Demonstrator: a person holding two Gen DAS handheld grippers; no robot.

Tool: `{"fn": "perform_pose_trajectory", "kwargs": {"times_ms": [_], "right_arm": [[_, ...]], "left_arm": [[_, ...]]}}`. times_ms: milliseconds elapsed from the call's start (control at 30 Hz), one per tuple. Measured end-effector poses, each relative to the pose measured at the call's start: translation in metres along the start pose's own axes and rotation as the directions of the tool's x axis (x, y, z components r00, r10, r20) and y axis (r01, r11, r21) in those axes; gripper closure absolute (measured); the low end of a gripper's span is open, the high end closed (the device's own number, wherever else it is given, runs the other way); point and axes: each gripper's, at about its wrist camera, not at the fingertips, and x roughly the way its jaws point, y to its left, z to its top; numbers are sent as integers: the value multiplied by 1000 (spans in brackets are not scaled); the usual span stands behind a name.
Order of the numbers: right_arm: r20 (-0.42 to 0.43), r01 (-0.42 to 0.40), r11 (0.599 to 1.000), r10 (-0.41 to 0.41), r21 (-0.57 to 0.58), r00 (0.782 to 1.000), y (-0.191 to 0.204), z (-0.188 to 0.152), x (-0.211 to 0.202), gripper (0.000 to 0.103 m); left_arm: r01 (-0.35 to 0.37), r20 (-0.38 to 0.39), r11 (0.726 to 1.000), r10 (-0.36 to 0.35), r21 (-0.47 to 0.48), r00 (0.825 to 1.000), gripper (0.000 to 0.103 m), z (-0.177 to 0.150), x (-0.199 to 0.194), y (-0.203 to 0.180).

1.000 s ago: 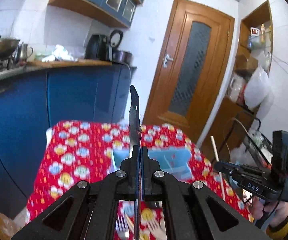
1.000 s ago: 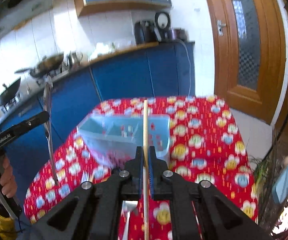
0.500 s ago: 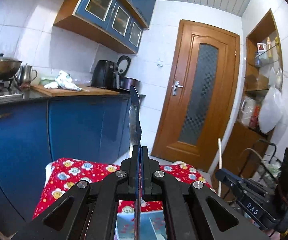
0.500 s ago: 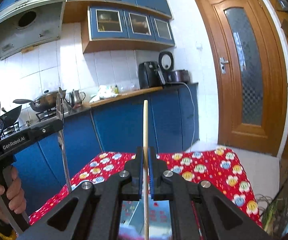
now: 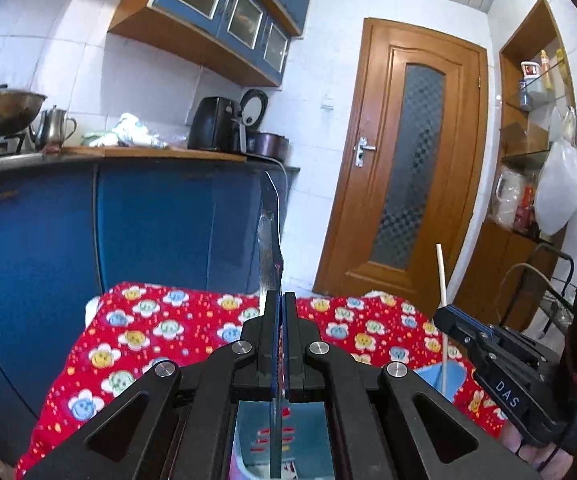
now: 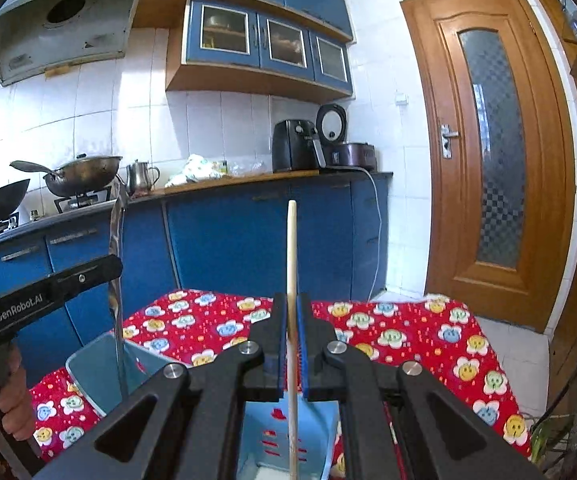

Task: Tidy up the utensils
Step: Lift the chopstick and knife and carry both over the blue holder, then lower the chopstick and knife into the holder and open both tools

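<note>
My left gripper (image 5: 279,300) is shut on a metal utensil handle (image 5: 269,232) that stands upright, its lower end down inside a light blue plastic utensil holder (image 5: 284,436). My right gripper (image 6: 292,304) is shut on a wooden chopstick (image 6: 291,256), also upright, its lower end inside the same blue holder (image 6: 288,432). The right wrist view shows the left gripper (image 6: 112,264) at the left with the metal utensil (image 6: 115,280). The left wrist view shows the right gripper (image 5: 444,312) at the right with the chopstick (image 5: 441,276).
The holder stands on a table with a red flowered cloth (image 6: 428,340). Behind are blue kitchen cabinets (image 6: 248,240), a worktop with a wok (image 6: 84,174), kettle and air fryer (image 6: 294,144), and a wooden door (image 6: 488,160) at the right.
Both grippers have dropped lower with their utensils still held upright. The table and blue holder have come back into view below, and both utensil ends now stand inside the holder.
</note>
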Motion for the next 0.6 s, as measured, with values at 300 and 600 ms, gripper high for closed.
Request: {"fn": "perform_pose_trajectory", "kwargs": {"times_ms": [300, 600], "right_arm": [[-80, 4, 1000, -5, -7, 997, 1, -16, -3, 97], [-123, -5, 999, 11, 50, 992, -3, -22, -14, 82]], "left_arm": [[2, -45, 1000, -3, -6, 999, 102, -22, -4, 1], [-11, -97, 1000, 11, 4, 995, 98, -29, -13, -3]]}}
